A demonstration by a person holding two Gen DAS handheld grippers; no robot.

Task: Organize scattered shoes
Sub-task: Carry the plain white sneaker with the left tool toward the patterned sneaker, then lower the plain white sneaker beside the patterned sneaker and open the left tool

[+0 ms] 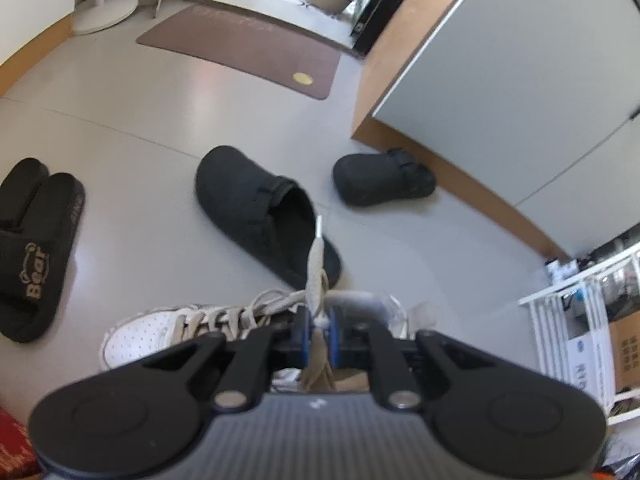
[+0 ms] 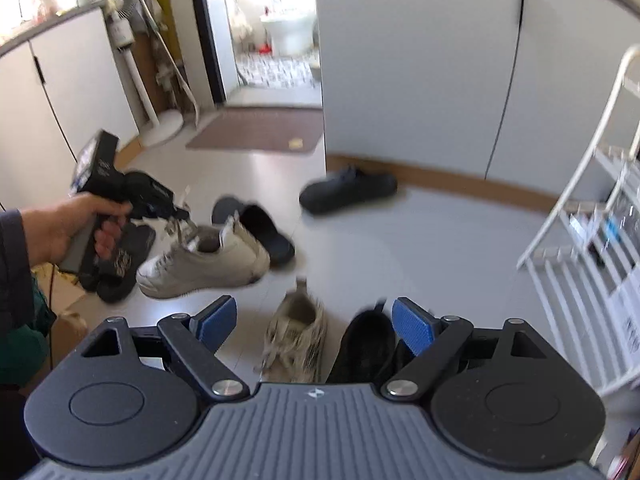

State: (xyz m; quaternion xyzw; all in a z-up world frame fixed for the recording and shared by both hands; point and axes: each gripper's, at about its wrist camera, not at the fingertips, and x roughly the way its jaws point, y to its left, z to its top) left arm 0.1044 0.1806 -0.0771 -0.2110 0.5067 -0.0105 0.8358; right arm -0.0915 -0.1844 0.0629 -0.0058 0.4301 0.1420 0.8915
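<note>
My left gripper (image 1: 318, 332) is shut on the laces (image 1: 316, 264) of a white sneaker (image 1: 152, 336), which hangs tilted off the floor beneath it. The right wrist view shows that sneaker (image 2: 208, 264) dangling from the left gripper (image 2: 176, 216), which a hand (image 2: 60, 232) holds. My right gripper (image 2: 316, 324) stands open with nothing between its pads, above a beige sneaker (image 2: 298, 336) and a black shoe (image 2: 366, 344) on the floor. One black clog (image 1: 260, 216) lies just past the white sneaker, another (image 1: 384, 178) by the cabinet base. Black "Bear" slides (image 1: 36, 248) lie at the left.
A grey cabinet (image 1: 500, 80) with a wooden base stands on the right. A brown doormat (image 1: 240, 48) lies before a bathroom doorway. A white wire rack (image 2: 592, 248) stands at the right, a fan stand (image 1: 106, 12) at the far left. The floor is pale grey.
</note>
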